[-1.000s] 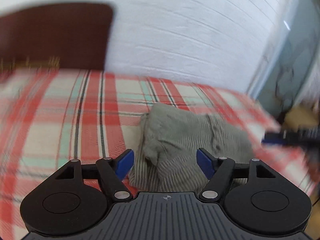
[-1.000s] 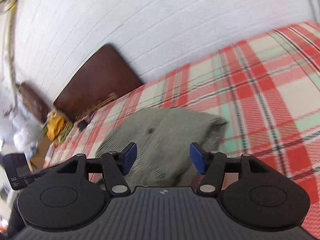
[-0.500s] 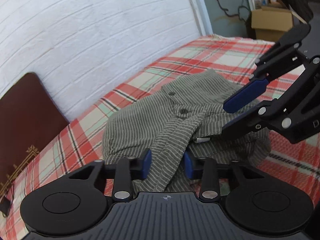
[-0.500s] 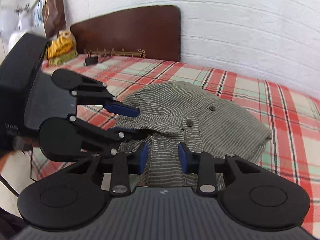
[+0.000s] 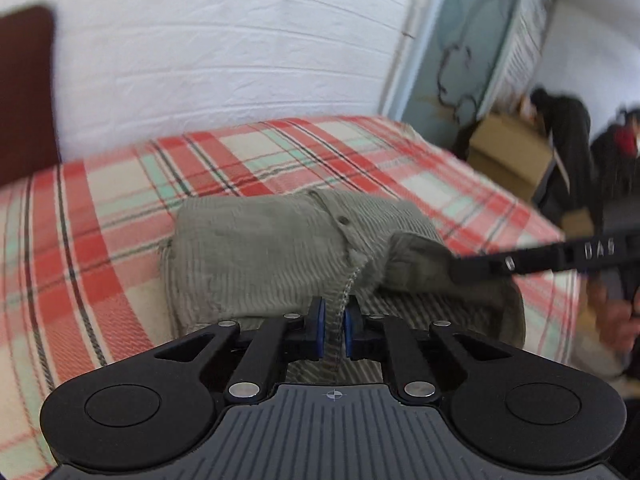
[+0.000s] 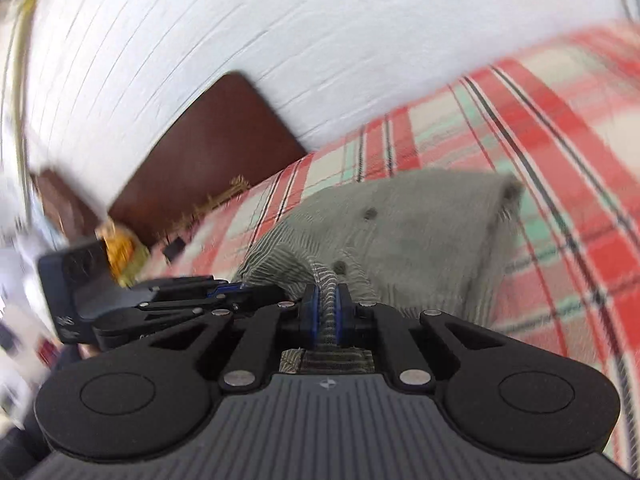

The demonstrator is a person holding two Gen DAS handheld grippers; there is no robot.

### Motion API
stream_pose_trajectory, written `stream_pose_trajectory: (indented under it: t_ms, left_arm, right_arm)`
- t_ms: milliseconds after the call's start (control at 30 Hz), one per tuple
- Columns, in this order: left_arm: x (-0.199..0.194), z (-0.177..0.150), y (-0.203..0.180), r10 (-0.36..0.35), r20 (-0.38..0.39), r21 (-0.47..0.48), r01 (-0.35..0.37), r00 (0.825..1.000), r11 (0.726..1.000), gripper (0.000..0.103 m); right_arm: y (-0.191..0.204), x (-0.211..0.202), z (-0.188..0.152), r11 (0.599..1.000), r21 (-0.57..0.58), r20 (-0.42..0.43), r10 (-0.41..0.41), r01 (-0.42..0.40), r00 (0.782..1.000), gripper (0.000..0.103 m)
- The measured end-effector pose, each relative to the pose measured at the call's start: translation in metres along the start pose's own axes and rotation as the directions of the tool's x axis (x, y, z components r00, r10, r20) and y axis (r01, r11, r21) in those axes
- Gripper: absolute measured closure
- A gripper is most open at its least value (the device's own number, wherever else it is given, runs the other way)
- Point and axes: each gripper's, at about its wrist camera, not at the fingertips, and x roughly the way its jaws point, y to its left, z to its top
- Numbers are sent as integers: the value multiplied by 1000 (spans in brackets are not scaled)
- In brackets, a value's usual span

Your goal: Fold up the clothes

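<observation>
Both grippers pinch the shirt's near hem, the bulk lying ahead of them.

The left gripper [image 5: 333, 332] and right gripper [image 6: 326, 312] are each closing on a ridge of the striped grey-green shirt [image 5: 260, 256]. The garment lies bunched on the plaid bedspread [image 5: 100, 216], running away from the jaws toward the white wall [image 5: 240, 52]; neither hand looks nearer.

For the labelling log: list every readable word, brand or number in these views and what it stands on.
"DAS": white letters on the black body of the right gripper, in the left wrist view.
White marking on the left gripper body, in the right wrist view: too blurred to read.
Nothing else legible.
</observation>
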Motion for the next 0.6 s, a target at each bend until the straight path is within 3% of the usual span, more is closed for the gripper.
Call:
stream_pose_trajectory:
  t_ms: [167,267,333,433,533,600]
  left_arm:
    - [14,-3,29,-26,-1,-108,26,1000,994,89]
    - [20,-8,38,-45,6,-139,45,999,989,86]
    - [18,-10,43,-59,20,-170,61,998,984,84]
    - [5,-13,45,-33,55,-187,43,998,982,70]
    - [-3,-16,44,21,52,-178,-12,998,984,62]
    - [-3,-20,42,44,43,-170,-36,998,985,62]
  right_arm:
    - [-41,9,-6,965,253,-32,72,-61,997,94]
    - [-49,14,-9,959,280,-40,65,-51,997,94]
    - [-46,16,-8,965,260,-43,57,-44,997,94]
    - [-36,13,-4,984,179,-30,19,-14,999,93]
    - [-20,12,-4,994,37,-11,-103,104,995,90]
    - [-15,15,-6,992,-1,-20,-127,127,992,90]
